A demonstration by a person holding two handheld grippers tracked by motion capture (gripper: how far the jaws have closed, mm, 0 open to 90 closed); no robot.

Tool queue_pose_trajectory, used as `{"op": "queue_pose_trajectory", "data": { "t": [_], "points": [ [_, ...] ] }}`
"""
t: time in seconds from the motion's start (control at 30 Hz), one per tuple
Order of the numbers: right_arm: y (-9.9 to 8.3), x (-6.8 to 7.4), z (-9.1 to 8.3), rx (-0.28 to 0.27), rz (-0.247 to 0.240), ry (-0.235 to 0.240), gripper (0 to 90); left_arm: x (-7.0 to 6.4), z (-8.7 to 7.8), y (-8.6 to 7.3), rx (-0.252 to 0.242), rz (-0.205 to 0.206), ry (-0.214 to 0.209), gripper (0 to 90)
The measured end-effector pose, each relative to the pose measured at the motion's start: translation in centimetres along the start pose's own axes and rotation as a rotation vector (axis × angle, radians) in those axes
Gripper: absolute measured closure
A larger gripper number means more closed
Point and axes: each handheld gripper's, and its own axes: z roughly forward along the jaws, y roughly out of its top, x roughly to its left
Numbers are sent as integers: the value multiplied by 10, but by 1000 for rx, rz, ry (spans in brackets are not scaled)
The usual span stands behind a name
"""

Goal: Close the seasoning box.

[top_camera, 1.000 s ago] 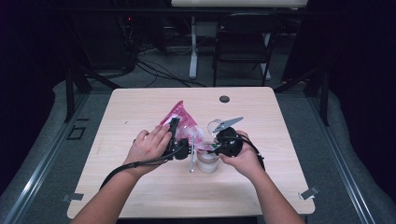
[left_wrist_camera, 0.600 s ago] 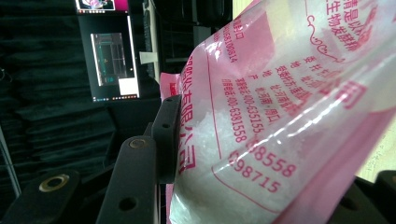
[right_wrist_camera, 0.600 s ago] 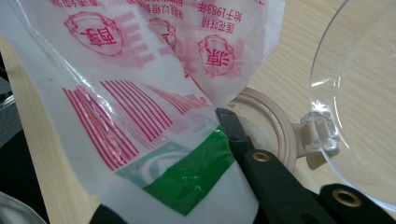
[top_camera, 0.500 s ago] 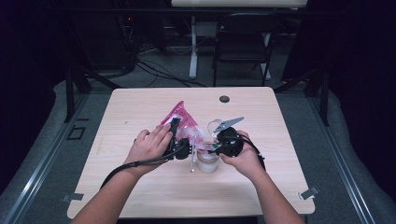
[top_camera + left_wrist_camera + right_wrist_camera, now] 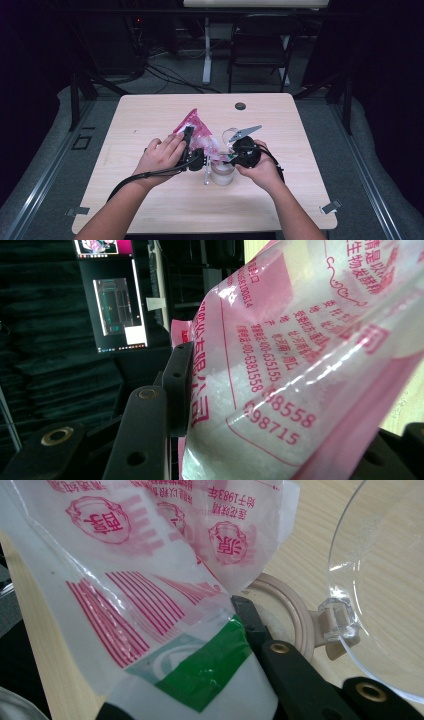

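Between both hand-held grippers, the pink bag (image 5: 200, 135) hangs over the jar (image 5: 222, 172).

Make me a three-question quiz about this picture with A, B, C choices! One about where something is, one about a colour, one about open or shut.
1. Where is the small dark round disc?
A. near the light wooden table's far edge
B. inside the jar
C. under the bag

2. What colour is the printed plastic bag of white grains?
A. blue
B. pink
C. yellow

3. The clear hinged lid of the round clear jar is:
A. shut
B. taped
C. open

Answers: 1 A, the disc lies apart by the far edge. 2 B, its film and print are pink. 3 C, the lid stands swung away from the rim.
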Motion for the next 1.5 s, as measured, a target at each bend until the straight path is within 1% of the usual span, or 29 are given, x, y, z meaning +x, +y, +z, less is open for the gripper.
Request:
{"op": "queue_pose_trajectory", "data": {
  "t": [0.07, 0.1, 0.13, 0.17, 0.27, 0.3, 0.33, 0.37, 0.43, 0.5, 0.57, 0.6, 0.67, 0.7, 0.73, 0.83, 0.87, 0.93, 0.97, 1.0, 1.03, 1.1, 1.17, 1.2, 1.23, 1.33, 1.43, 1.5],
  "points": [
    [0, 0, 0, -5, 1, -1, 900, 1, 0, 1, -1, 7, 0, 613],
    [0, 0, -1, -6, 2, -1, 900, 1, -1, 1, 2, 2, -5, 613],
    [0, 0, -1, -7, 3, -2, 900, 2, -1, 2, 1, 17, 5, 613],
    [0, 0, -1, -10, 6, -3, 900, 2, -1, 2, -1, 12, 8, 613],
    [0, -1, -2, -7, 2, -6, 900, 3, -1, 4, 3, 16, -3, 613],
    [0, -1, -2, -7, 3, -6, 900, 4, -1, 4, 2, 25, 2, 613],
    [0, -1, -2, -8, 3, -5, 900, 3, -1, 4, -1, 18, 8, 612],
    [0, -1, -2, -7, 3, -4, 900, 3, 0, 4, -2, 15, 6, 611],
    [-1, -2, -2, -6, 1, -1, 900, 3, 0, 5, -3, 21, 9, 611],
    [-1, -2, -1, -15, 9, -5, 900, 3, -1, 5, -1, 19, 5, 609],
    [-1, -2, -1, -9, 4, -5, 900, 4, -1, 6, -2, 24, 5, 608],
    [-1, -2, -1, -6, 7, -4, 900, 4, -1, 5, -2, 21, 6, 608],
    [-1, -2, -1, -6, 5, 1, 900, 5, -1, 5, -3, 35, 6, 608],
    [-1, -2, -1, -5, 5, 2, 900, 5, -1, 5, -3, 28, 2, 608],
    [-1, -2, -1, -5, 6, 3, 900, 6, -1, 5, -1, 36, 2, 608],
    [-1, -2, -1, -1, 3, 5, 900, 5, -1, 5, 2, 32, 2, 608],
    [-1, -2, -1, 0, 3, 5, 900, 6, -1, 6, -1, 42, 7, 608],
    [-1, -2, -1, 3, 10, 3, 900, 5, -3, 8, -1, 36, 6, 608],
    [-1, -3, -1, 0, 10, 2, 900, 6, -3, 9, -6, 51, 9, 608],
    [-1, -3, -1, -2, 9, 1, 900, 7, -4, 9, -4, 54, 6, 608],
    [-1, -4, -1, 1, 8, 6, 900, 6, -4, 10, -4, 46, 4, 608],
    [-2, -4, -1, 1, 10, 4, 900, 7, -3, 10, -8, 57, 5, 608],
    [-2, -4, -1, 2, 9, 5, 900, 8, -3, 10, -5, 58, -3, 610],
    [-2, -4, -2, 1, 9, 6, 900, 9, -3, 9, -5, 66, -2, 611],
    [-2, -3, -2, -3, 10, 4, 900, 8, -3, 9, -3, 53, -9, 616],
    [-1, -3, -2, -3, 8, 4, 900, 9, -2, 7, 3, 65, -22, 624],
    [-1, -2, -2, -2, 11, 1, 900, 8, -1, 5, 8, 61, -35, 629],
    [-1, -1, -2, -3, 0, -3, 900, 7, -1, 4, 17, 67, -43, 632]
  ]
}}
